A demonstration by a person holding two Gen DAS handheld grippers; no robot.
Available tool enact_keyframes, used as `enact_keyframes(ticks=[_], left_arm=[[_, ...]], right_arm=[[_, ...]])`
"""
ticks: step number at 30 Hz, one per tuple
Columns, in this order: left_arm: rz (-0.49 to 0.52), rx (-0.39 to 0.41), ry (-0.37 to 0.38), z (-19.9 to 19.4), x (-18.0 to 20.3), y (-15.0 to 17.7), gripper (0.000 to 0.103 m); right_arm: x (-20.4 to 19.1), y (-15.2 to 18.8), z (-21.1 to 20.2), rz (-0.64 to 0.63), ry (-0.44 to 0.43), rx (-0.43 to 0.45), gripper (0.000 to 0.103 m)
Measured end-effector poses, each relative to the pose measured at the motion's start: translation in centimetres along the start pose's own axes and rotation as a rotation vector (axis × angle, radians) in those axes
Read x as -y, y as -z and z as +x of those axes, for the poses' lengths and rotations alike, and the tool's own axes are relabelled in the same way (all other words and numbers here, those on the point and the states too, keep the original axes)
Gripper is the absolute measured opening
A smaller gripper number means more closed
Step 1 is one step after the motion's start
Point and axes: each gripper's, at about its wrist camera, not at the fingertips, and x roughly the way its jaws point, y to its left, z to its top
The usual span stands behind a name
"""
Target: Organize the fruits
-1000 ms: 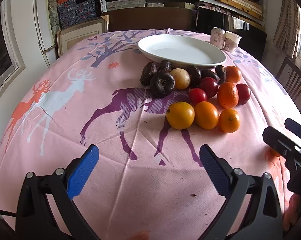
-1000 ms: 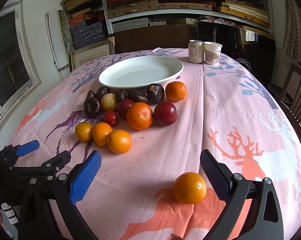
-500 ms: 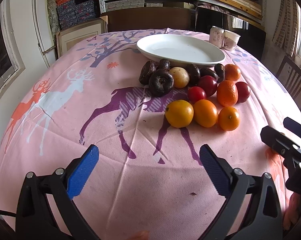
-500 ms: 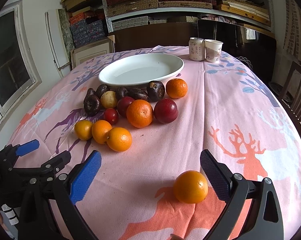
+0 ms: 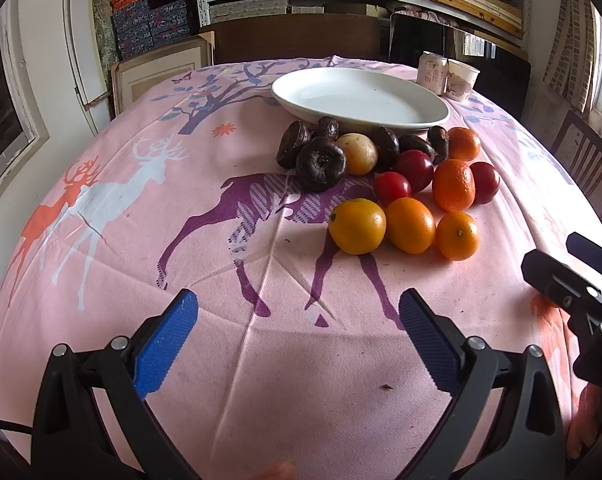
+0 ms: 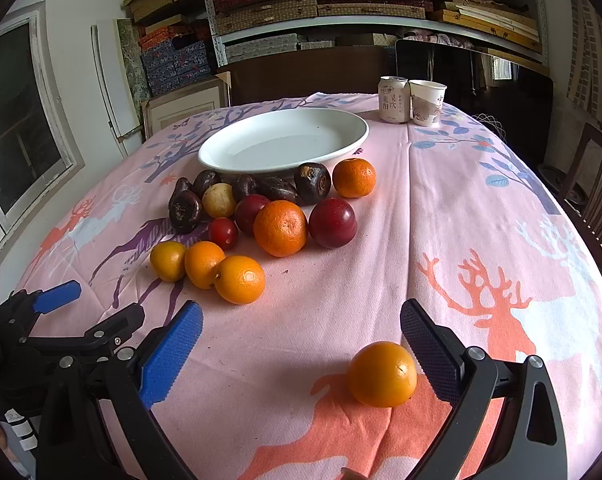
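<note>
Orange (image 6: 381, 374) lies between the wide-open right hand-held gripper (image 6: 301, 338); left hand-held gripper (image 5: 299, 330) gapes empty.

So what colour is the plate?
White, and the plate shows best in the right wrist view.

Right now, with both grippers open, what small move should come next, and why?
Probably close the right hand-held gripper on the lone orange. That orange lies apart from the fruit pile, already between the open fingers and near the right pad. The white plate holds no fruit yet, so this one looks easiest to take first.
</note>
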Motion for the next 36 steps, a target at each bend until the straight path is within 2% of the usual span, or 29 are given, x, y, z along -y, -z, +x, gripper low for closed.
enact_keyframes(ticks=[25,27,30,32,33,36], left_arm=[[0.007,-0.004,0.002,0.1,0.3,0.2,0.099],[0.011,-0.013,0.006,0.3,0.3,0.2,0.099],[0.046,-0.060,0.020,1.2,0.4,0.0,0.099],[0.094,-0.104,0.006,2.2,0.5,-0.1,0.099],[0.127,-0.120,-0.013,2.6,0.7,-0.1,0.099],[0.166,-0.132,0.030,3.2,0.2,-0.4,0.099]], right_arm=[[-0.2,0.3,0.1,-0.004,-0.026,-0.006,0.100],[-0.2,0.5,0.0,-0.011,-0.069,0.017,0.100],[1.4,0.2,0.2,0.044,-0.257,0.011,0.100],[3.0,0.2,0.6,0.127,-0.337,0.000,0.100],[3.5,0.1,0.5,0.149,-0.361,0.007,0.100],[4.3,-0.6,0.7,0.152,-0.325,-0.041,0.099]])
